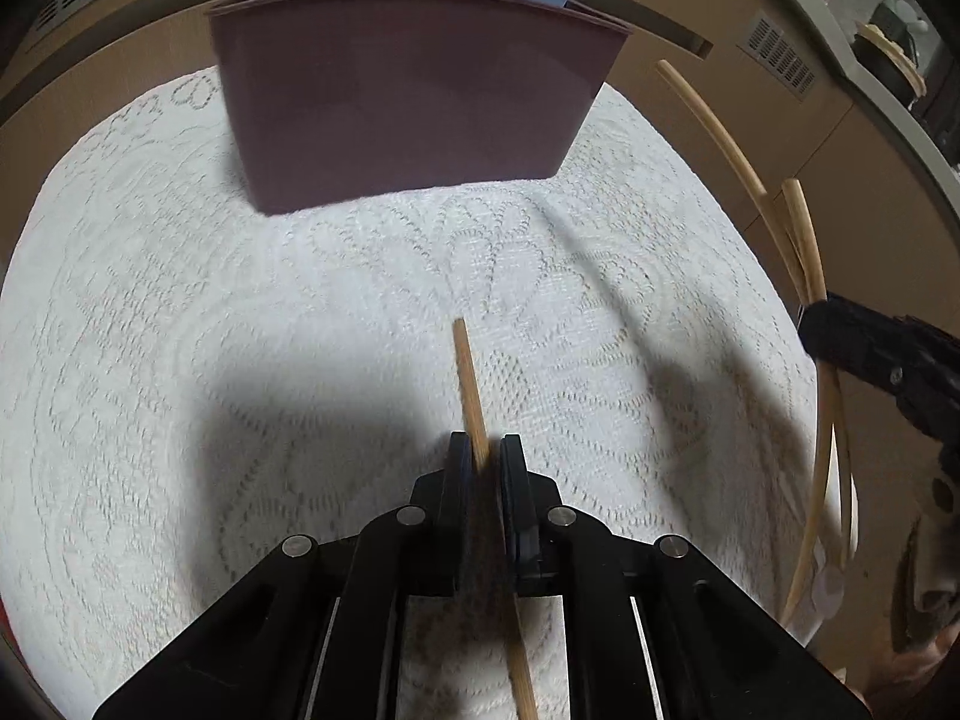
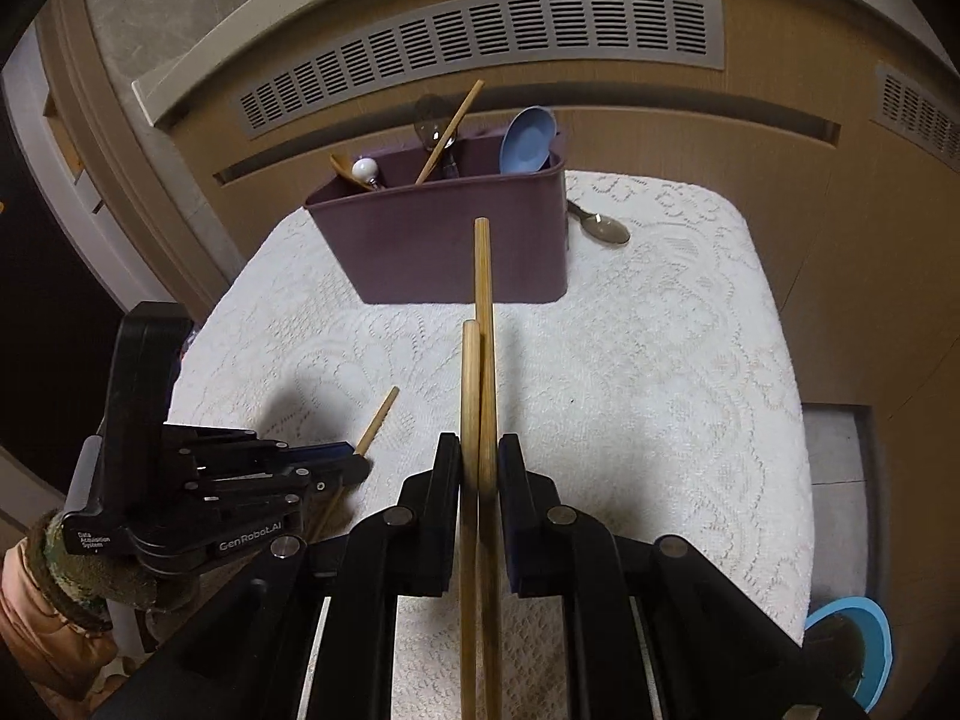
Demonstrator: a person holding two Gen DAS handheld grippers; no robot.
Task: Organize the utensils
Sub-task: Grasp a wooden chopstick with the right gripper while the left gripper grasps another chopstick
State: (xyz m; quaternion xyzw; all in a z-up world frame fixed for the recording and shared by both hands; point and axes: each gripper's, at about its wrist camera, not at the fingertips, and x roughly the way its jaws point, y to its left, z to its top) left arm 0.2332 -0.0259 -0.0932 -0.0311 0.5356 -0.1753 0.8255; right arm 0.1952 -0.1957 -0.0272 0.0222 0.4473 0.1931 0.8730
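In the right wrist view, at the lower left of the frame, the left gripper (image 2: 359, 461) is pinching 1 thin wooden chopstick (image 2: 378, 421) above the white lace-patterned tablecloth (image 2: 660, 372). At the upper middle, the mauve plastic utensil holder (image 2: 456, 240) is standing on the cloth, holding a pale blue plastic spoon (image 2: 527, 141) and other utensils. At the centre, the right gripper (image 2: 480, 468) is clamping 2 pale wooden chopsticks (image 2: 483, 312) that are pointing toward the holder. At the right of the holder, a grey metal spoon (image 2: 603, 225) is lying on the cloth.
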